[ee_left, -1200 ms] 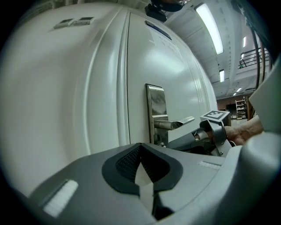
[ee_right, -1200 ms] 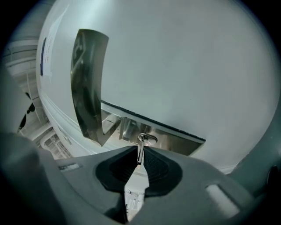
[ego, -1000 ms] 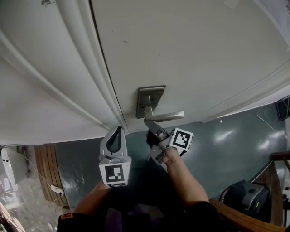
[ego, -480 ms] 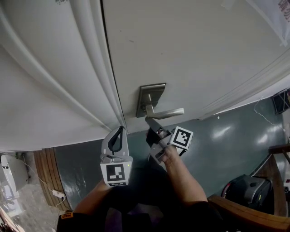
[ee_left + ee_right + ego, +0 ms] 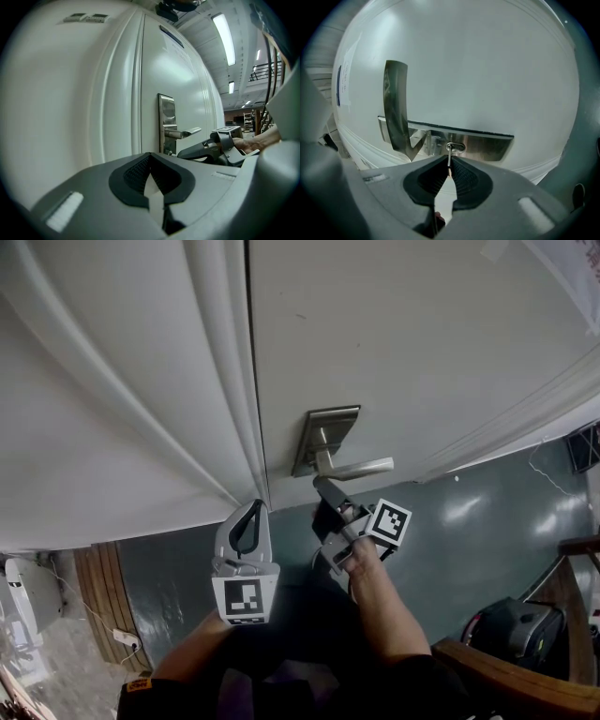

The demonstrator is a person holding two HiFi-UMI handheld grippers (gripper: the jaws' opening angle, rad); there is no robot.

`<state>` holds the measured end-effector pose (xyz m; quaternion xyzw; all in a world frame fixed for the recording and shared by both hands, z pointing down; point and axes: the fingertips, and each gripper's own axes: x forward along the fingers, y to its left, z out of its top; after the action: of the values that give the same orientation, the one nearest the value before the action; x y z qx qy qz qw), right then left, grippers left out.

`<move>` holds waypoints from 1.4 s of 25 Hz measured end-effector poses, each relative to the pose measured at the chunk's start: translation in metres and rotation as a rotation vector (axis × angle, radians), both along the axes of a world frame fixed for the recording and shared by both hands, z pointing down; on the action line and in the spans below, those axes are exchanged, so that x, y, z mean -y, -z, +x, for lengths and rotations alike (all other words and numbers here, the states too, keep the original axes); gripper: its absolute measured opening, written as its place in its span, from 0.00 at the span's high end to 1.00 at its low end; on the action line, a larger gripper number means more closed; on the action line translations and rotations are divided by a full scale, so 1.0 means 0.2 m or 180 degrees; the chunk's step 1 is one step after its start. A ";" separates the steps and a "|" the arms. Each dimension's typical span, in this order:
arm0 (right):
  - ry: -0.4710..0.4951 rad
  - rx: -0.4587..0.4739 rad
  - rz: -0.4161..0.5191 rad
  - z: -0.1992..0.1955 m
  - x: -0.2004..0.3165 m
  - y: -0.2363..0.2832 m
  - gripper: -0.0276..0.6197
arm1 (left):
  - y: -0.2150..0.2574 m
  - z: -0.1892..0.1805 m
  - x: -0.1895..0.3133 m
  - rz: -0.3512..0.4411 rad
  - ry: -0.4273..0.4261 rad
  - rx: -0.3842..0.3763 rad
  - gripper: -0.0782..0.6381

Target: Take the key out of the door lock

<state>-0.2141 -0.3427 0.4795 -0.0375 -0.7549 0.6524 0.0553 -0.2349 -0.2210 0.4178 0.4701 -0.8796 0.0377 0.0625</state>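
Observation:
A brushed-metal lock plate [image 5: 326,435] with a lever handle [image 5: 364,468] sits on the white door [image 5: 422,343]. In the right gripper view a thin key [image 5: 449,158] sticks out of the keyhole [image 5: 455,147] below the lever [image 5: 396,103]. My right gripper [image 5: 449,167] is shut on the key's outer end. In the head view the right gripper [image 5: 320,485] reaches up under the lever, and the key is hidden there. My left gripper [image 5: 251,507] hangs shut and empty by the door's edge, left of the lock. The left gripper [image 5: 150,157] sees the plate [image 5: 167,115] from the side.
The door frame's white moulding [image 5: 220,381] runs just left of the lock. A grey-green floor [image 5: 469,540] lies below. A black bag [image 5: 514,638] and a wooden rail [image 5: 497,688] are at the lower right, wooden boards [image 5: 94,587] at the lower left.
The head view has swung, so the lock plate and both grippers sit slightly further right. The right gripper's tips stay under the lever at the lock. The left gripper keeps its place.

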 end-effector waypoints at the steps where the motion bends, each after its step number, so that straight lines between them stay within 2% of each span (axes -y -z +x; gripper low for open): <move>1: -0.0005 0.0008 -0.0019 0.00 0.00 0.00 0.93 | 0.00 0.00 -0.01 -0.0004 0.0004 0.0001 0.87; 6: -0.0009 0.0085 -0.0139 0.00 0.00 -0.01 0.93 | 0.02 -0.01 -0.03 0.0009 0.0006 -0.0017 0.87; 12: 0.0000 0.0302 -0.0687 0.00 0.00 -0.02 0.93 | -0.02 0.00 -0.03 -0.0037 -0.0021 -0.0002 0.87; 14: -0.0021 0.0342 -0.0775 -0.01 0.00 -0.02 0.93 | -0.02 0.02 -0.01 -0.0047 -0.0065 0.0004 0.87; 25: -0.0130 0.0271 -0.0748 0.01 0.00 -0.03 0.94 | 0.01 0.05 0.00 -0.0070 -0.0136 0.0055 0.87; 35: -0.0165 0.0358 -0.0706 -0.01 0.00 0.00 0.91 | 0.00 0.01 -0.02 -0.0075 -0.0133 0.0050 0.87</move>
<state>-0.2163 -0.3434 0.4799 -0.0604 -0.6807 0.7300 -0.0085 -0.2323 -0.2166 0.4174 0.4873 -0.8695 0.0530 0.0603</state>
